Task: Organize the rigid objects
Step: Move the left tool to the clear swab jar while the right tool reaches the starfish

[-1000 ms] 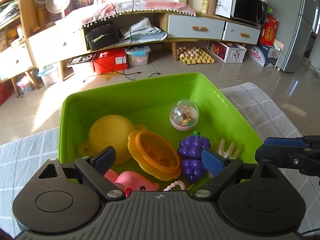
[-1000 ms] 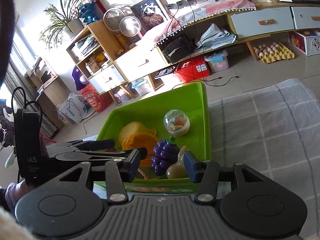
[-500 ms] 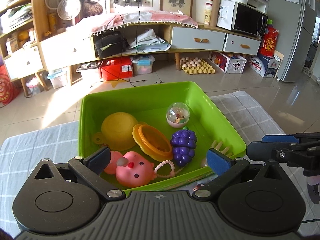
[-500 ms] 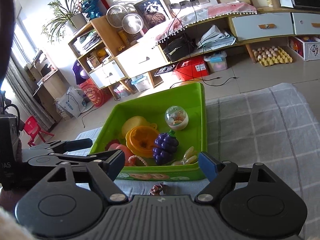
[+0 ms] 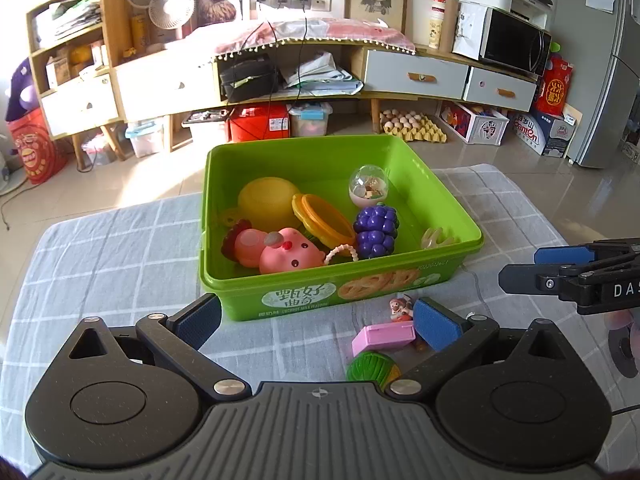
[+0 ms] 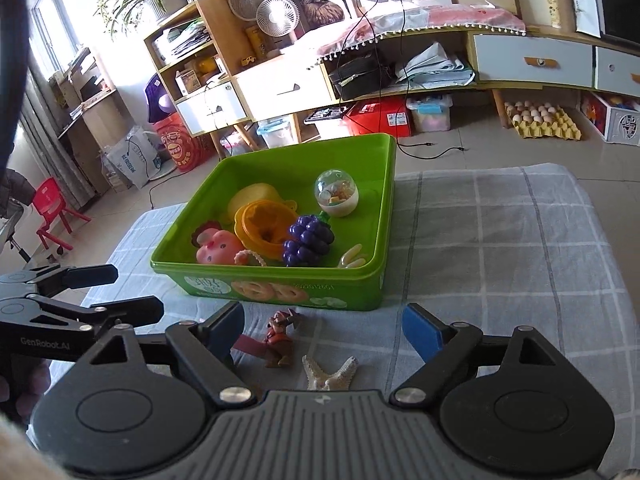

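A green bin [image 5: 336, 292] [image 6: 276, 290] on the checked cloth holds purple grapes [image 5: 376, 230], a pink pig toy [image 5: 288, 256], yellow bowls [image 5: 268, 200] and a clear capsule ball [image 5: 368, 186]. In front of it lie a small figurine [image 6: 282, 336] [image 5: 400, 308], a pink block [image 5: 384, 338], a green ball [image 5: 370, 366] and a starfish [image 6: 328, 372]. My left gripper [image 5: 316, 322] is open and empty, short of the bin's near wall. My right gripper [image 6: 324, 326] is open and empty, with the figurine and starfish between its fingers.
The checked cloth [image 6: 500, 248] stretches to the right of the bin. The right gripper's fingers [image 5: 560, 268] show at the right edge of the left wrist view. Behind the table are the floor, shelves and a low cabinet [image 5: 280, 72].
Both grippers have pulled back and up from over the bin. The right gripper has opened wide. The loose toys in front of the bin have come into view.
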